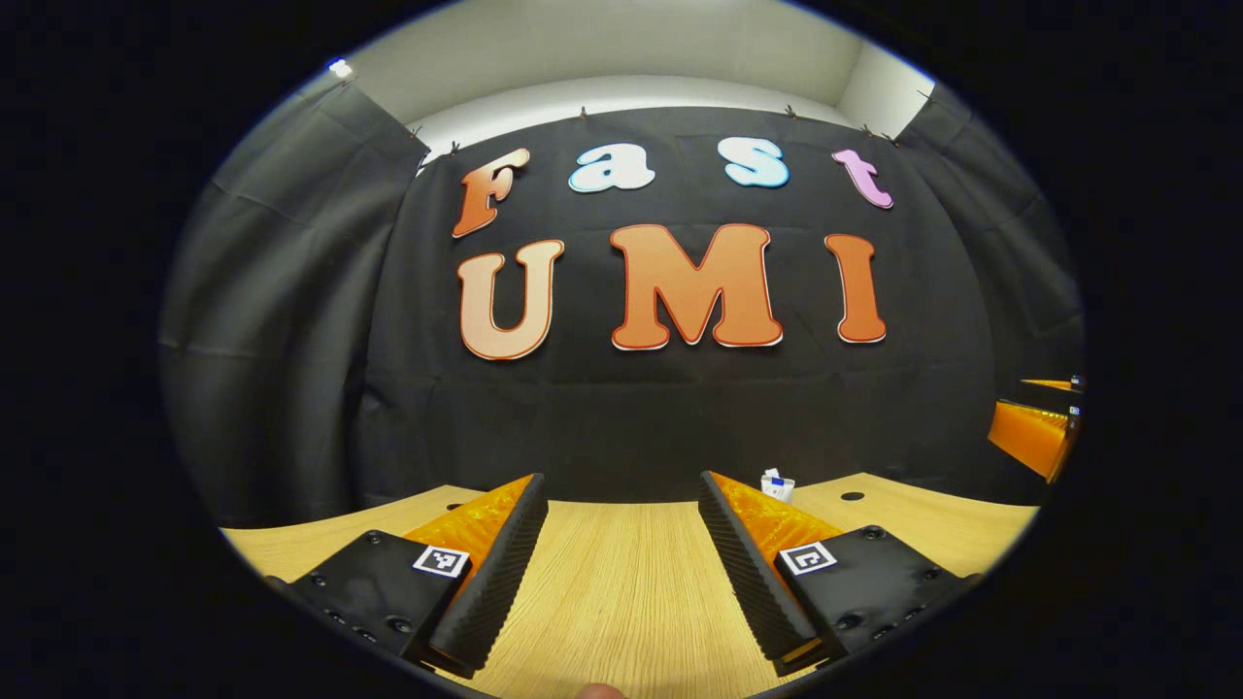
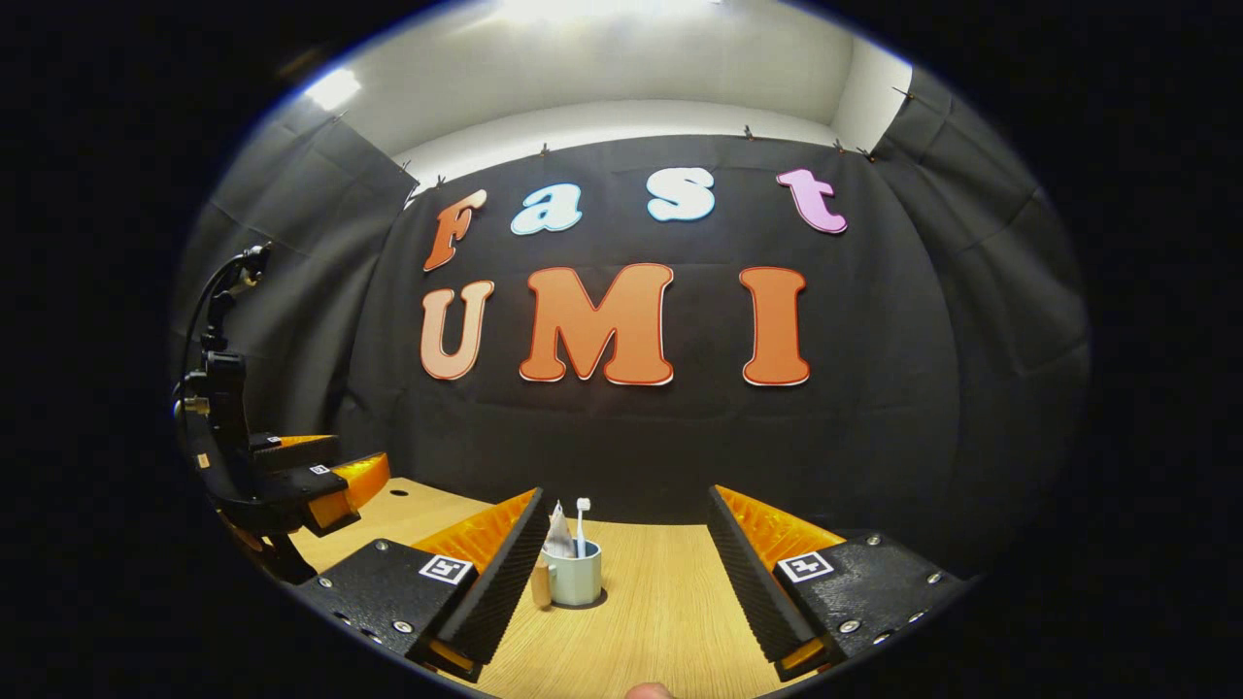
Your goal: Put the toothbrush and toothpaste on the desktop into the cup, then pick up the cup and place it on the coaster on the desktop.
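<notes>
A light wood-grain desktop (image 2: 641,621) is seen in both views, with round dark holes near its far edge. It is closed in by black cloth hung on the booth's back and side walls; above the cloth a pale wall and ceiling are seen, with a bright light at the upper left.

In the right gripper view, the pale grey-green ceramic cup (image 2: 575,573) is taken as the landmark. It is stood upright on the desktop, well short of the back cloth. A white toothbrush (image 2: 583,524) is held upright in it, bristles at the top, and a crumpled silver-white toothpaste tube (image 2: 558,534) is leaned beside the brush inside the same cup. A small tan piece is pressed against the cup's left side; whether it is a handle cannot be told. No coaster can be made out under the cup.

The right gripper (image 2: 621,568) is held spread wide, nothing between its fingers; the cup is seen just inside its left finger, beyond the tip and untouched. Far to the left of the cup, the left gripper (image 2: 335,481) is seen from the side, hovering above the desktop edge, fingers parted.

In the left gripper view, the left gripper (image 1: 621,534) is likewise released and empty over bare wood. Past its right finger, a small white-and-blue object (image 1: 777,483) stands at the far edge; it is too small to identify. Square black-and-white marker tags are fixed on the gripper bodies.
</notes>
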Demonstrator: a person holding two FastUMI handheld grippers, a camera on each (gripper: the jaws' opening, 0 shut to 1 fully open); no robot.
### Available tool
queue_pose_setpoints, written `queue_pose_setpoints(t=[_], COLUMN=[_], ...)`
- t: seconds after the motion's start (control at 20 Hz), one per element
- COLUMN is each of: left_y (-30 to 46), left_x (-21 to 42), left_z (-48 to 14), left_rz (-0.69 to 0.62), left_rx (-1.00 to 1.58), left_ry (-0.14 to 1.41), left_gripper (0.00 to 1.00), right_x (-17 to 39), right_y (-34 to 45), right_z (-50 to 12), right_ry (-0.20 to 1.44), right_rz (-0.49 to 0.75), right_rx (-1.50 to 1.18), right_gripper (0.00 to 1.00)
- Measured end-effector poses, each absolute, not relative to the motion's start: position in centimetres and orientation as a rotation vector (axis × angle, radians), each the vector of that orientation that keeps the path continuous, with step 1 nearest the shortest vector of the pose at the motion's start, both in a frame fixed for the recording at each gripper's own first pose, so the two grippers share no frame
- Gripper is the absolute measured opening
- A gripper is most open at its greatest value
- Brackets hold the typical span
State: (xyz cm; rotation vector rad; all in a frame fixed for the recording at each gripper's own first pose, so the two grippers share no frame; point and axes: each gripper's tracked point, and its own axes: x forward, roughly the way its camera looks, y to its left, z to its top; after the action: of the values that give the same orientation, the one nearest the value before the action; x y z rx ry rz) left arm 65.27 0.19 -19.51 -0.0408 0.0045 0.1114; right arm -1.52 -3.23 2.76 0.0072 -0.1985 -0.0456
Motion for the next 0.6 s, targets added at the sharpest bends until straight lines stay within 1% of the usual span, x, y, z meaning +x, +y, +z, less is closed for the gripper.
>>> queue_pose_setpoints(t=[0.05, 0.1, 0.35, 0.4, 0.45, 0.5, 0.6], left_y=[0.0, -0.1, 0.0, 0.1, 0.2, 0.4, 0.7], left_x=[65.2, 65.2, 64.7, 64.5, 64.4, 64.3, 64.1], left_z=[-19.4, -19.3, -18.9, -18.8, -18.9, -18.9, -19.0], left_rz=[0.109, 0.109, 0.101, 0.101, 0.102, 0.105, 0.109], left_rx=[-0.040, -0.040, -0.029, -0.025, -0.020, -0.017, -0.025], left_ry=[0.000, -0.003, -0.012, -0.013, -0.015, -0.015, -0.010], left_gripper=[1.00, 1.00, 1.00, 1.00, 1.00, 1.00, 1.00], right_x=[-1.6, -1.7, -1.8, -1.9, -1.7, -1.6, -1.5], right_y=[-3.3, -3.4, -2.7, -2.6, -2.3, -1.9, -1.4], right_z=[2.9, 2.9, 3.4, 3.3, 3.3, 3.4, 3.5], right_ry=[-0.200, -0.202, -0.211, -0.211, -0.210, -0.209, -0.211], right_rz=[-0.045, -0.047, -0.036, -0.035, -0.031, -0.028, -0.018], right_rx=[0.009, 0.008, 0.002, 0.000, -0.002, -0.003, -0.004], right_gripper=[0.98, 1.00, 1.00, 0.98, 1.00, 0.98, 1.00])
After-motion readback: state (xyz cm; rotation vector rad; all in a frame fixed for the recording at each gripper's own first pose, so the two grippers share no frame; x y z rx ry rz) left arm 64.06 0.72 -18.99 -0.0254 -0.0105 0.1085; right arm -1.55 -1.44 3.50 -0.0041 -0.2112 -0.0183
